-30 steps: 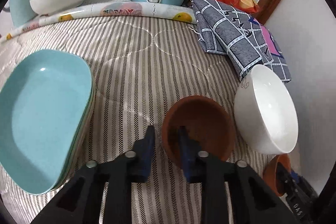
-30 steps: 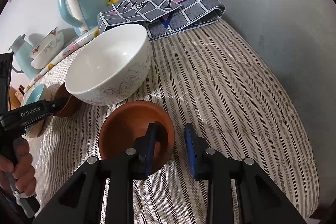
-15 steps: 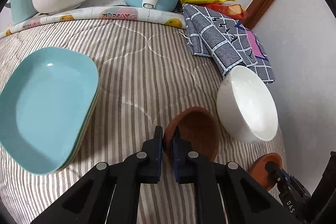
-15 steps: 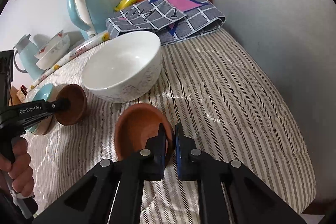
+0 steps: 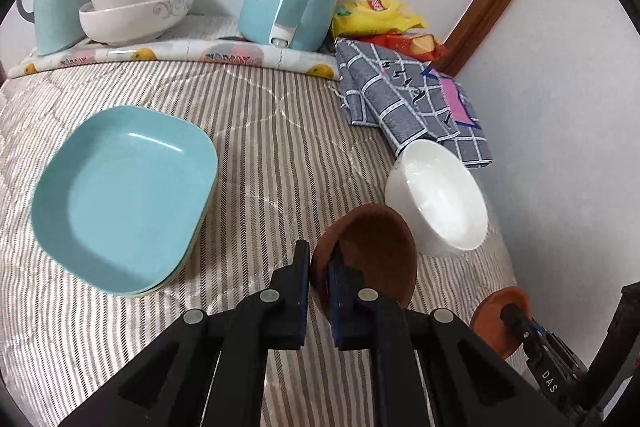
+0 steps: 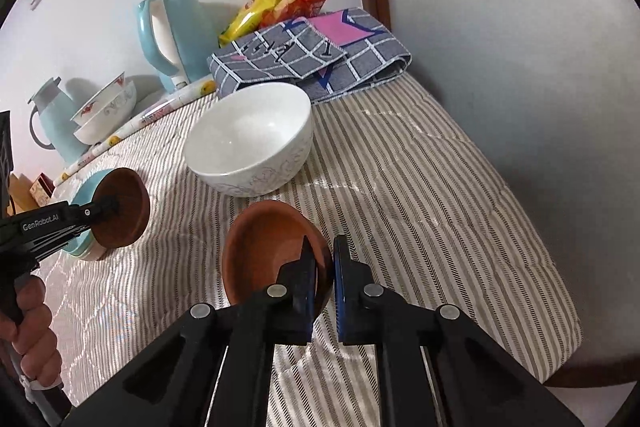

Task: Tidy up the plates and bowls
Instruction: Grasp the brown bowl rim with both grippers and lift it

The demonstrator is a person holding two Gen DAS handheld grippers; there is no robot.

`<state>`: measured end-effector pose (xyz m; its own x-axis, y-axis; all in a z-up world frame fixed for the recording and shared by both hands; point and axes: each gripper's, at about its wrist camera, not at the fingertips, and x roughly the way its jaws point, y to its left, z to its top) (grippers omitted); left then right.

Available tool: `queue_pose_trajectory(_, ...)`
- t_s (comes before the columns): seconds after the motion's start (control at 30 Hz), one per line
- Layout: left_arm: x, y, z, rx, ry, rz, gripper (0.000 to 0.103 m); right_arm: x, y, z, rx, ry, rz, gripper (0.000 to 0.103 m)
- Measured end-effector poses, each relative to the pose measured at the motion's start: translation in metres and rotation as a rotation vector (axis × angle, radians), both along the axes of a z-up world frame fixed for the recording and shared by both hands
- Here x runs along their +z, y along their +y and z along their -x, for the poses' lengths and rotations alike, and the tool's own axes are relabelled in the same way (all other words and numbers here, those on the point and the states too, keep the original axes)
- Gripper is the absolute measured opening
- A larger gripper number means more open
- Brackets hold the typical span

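- My left gripper pinches one terracotta bowl's rim.
- My right gripper pinches another terracotta bowl, near the white bowl.

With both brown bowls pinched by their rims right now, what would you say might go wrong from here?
1. The left tool and right tool each grip only a thin rim, so the left brown bowl or right brown bowl could pivot or slip.
2. The left bowl hangs tilted close to the white bowl; a swing might knock it.
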<state>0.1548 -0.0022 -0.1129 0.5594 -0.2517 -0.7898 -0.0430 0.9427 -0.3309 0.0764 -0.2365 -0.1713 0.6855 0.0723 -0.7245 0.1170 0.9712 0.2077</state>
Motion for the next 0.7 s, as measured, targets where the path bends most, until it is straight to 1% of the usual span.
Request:
queue_pose_trajectory(0.27, 0.02, 0.013, 0.022, 0.01, -0.037, 0.021, 0.009, 0.027, 0.011, 0.016, -0.005, -0.039, 0.016, 0.008)
queue_pose_trajectory(0.57, 0.039, 0.036, 0.046, 0.039, -0.083, 0.036, 0.009, 0.051, 0.029, 0.029, -0.007, -0.082, 0.012, 0.008)
queue_pose_trajectory(0.7, 0.047, 0.047, 0.052, 0.048, -0.094, 0.033, 0.009, 0.063, 0.039, 0.034, -0.002, -0.106, 0.011, 0.008)
